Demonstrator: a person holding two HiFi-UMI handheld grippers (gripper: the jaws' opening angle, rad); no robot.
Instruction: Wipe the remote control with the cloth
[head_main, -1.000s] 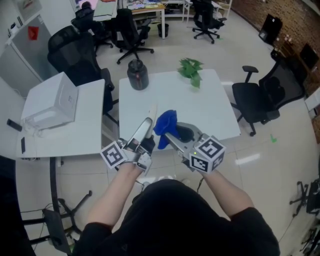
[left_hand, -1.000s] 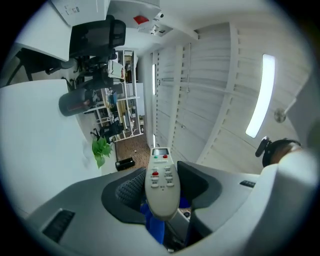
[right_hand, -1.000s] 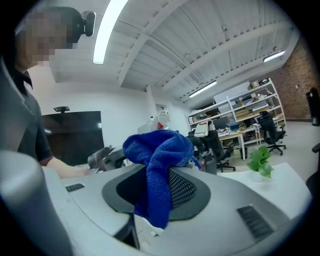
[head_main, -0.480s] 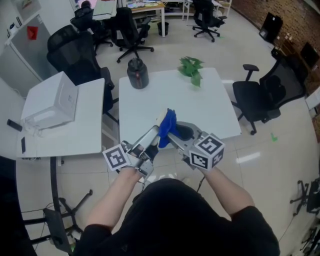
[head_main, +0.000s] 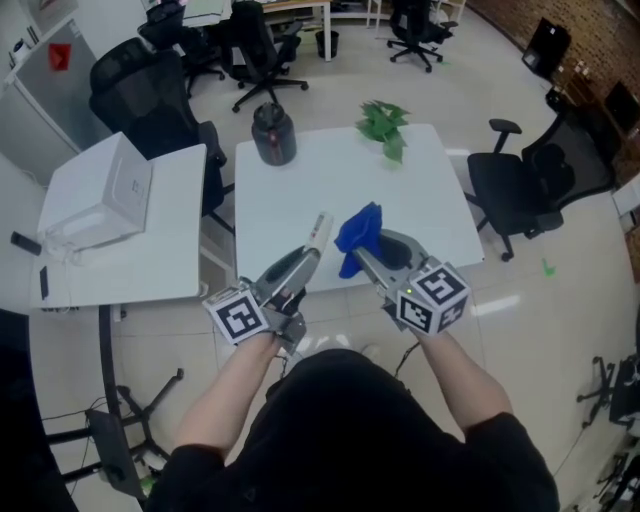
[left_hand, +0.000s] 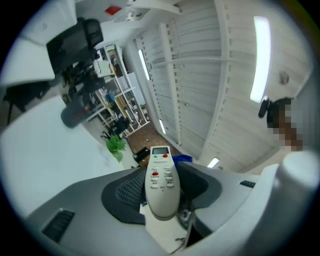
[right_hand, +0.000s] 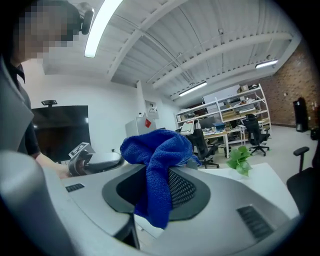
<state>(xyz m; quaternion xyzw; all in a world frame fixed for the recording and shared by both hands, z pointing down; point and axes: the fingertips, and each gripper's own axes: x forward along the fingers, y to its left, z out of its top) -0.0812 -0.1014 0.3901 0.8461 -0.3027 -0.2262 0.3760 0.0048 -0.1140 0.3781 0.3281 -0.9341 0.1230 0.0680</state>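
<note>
Left gripper view shows the left gripper (left_hand: 162, 196) with its jaws closed onto the lower end of the white remote control (left_hand: 161, 172), whose buttons face the camera. In the right gripper view the right gripper (right_hand: 155, 194) is clamped on the blue cloth (right_hand: 159, 150), which bunches above the pads and hangs below them. From the head view, remote and cloth are held near each other but apart, above the near edge of the white table (head_main: 300, 190). A dark jar (head_main: 273, 135) and a green plant (head_main: 383, 122) stand on its far side.
</note>
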